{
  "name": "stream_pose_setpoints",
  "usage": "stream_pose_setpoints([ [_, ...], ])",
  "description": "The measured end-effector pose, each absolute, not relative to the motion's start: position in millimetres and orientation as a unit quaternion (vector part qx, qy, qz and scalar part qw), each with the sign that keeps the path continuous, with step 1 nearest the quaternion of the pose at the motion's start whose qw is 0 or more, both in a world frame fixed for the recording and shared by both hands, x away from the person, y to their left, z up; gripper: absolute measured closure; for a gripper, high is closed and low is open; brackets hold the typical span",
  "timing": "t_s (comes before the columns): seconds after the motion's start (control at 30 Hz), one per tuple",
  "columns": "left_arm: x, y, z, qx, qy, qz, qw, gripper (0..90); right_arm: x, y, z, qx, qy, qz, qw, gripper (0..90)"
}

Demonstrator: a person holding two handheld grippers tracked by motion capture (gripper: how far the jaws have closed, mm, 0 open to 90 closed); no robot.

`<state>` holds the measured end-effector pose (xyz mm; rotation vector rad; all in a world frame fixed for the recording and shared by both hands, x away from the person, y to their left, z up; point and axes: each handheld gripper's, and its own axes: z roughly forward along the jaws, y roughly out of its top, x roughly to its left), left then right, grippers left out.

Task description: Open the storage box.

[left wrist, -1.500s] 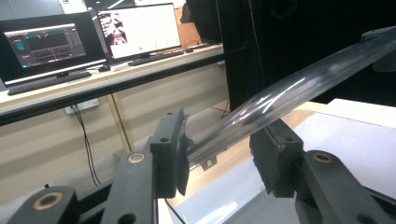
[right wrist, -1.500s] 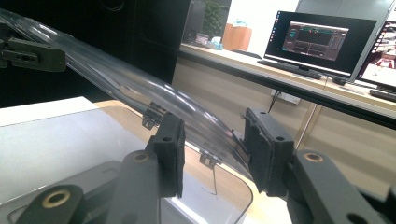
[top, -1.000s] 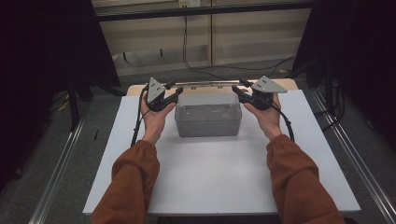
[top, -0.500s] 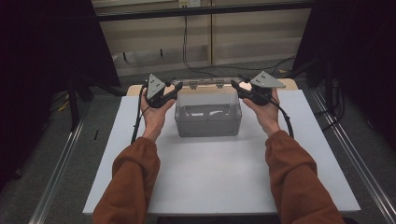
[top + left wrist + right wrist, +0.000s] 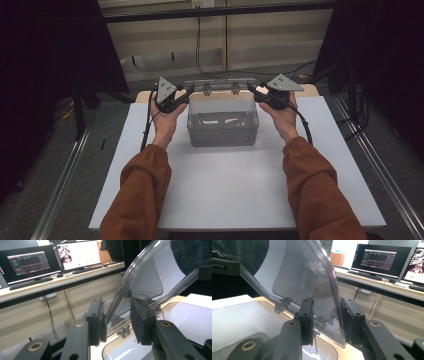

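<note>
Lifting the clear hinged plastic lid (image 5: 220, 86) of the grey box (image 5: 223, 127)

My left gripper (image 5: 117, 321) and right gripper (image 5: 327, 320) straddle its side edges, jaws narrow, just closing; lid's light, stiff, slippery; grip the rims near the corners.

1. White table (image 5: 235, 190) on a grey floor (image 5: 75, 165), metal rails (image 5: 60, 185) along both sides.
2. Beige far wall (image 5: 260, 35), cables (image 5: 200, 45) hanging down.
3. Lit monitors (image 5: 77, 255) on a desk (image 5: 62, 282).
4. Dark curtains (image 5: 45, 60) left and right.
</note>
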<state>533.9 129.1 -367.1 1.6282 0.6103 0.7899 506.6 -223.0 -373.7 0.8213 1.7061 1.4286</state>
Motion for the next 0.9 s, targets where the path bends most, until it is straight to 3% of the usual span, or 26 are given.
stream_pose_setpoints([
  [0.6, 554.6, 130.2, -379.4, 0.702, 0.273, 0.333, 0.567, 60.7, 515.6, -224.3, -367.3, 0.324, 0.666, 0.559, 0.374, 65.5],
  [0.9, 562.2, 126.9, -384.2, 0.712, 0.272, 0.329, 0.557, 64.6, 519.2, -225.0, -364.1, 0.325, 0.665, 0.559, 0.373, 66.0],
])
